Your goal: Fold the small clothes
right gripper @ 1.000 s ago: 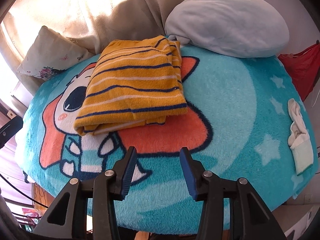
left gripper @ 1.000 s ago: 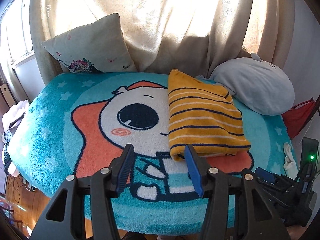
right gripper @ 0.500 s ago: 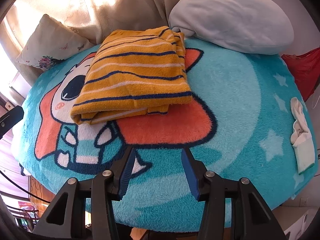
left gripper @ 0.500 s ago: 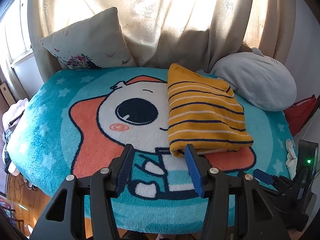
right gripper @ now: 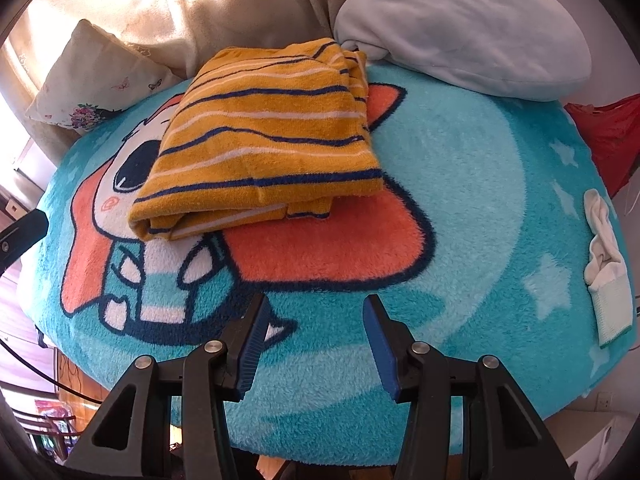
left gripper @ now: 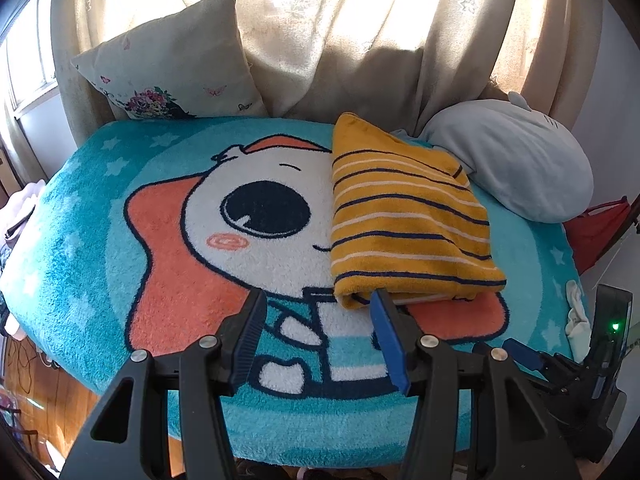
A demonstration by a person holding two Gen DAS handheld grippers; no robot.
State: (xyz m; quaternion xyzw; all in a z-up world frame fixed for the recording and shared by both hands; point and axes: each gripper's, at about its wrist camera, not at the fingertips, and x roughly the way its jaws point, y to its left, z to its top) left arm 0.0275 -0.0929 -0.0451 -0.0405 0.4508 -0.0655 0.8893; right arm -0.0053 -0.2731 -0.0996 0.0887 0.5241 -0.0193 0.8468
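A yellow garment with navy and white stripes point(left gripper: 404, 216) lies folded in a thick rectangle on the teal cartoon blanket point(left gripper: 100, 240). It also shows in the right wrist view point(right gripper: 272, 136), folded edge toward me. My left gripper point(left gripper: 318, 312) is open and empty, hovering just short of the garment's near left corner. My right gripper point(right gripper: 316, 316) is open and empty above the blanket point(right gripper: 480, 208), well in front of the garment. The right gripper's body shows at the left wrist view's lower right point(left gripper: 560, 368).
A grey plush cushion point(left gripper: 512, 168) lies behind the garment on the right and a floral pillow point(left gripper: 172, 64) at the back left, against beige curtains. A small white sock point(right gripper: 606, 268) lies at the blanket's right edge. A red bag point(right gripper: 612, 132) sits beyond it.
Both grippers have moved slightly forward toward the folded garment. Both stay open. The garment has not moved.
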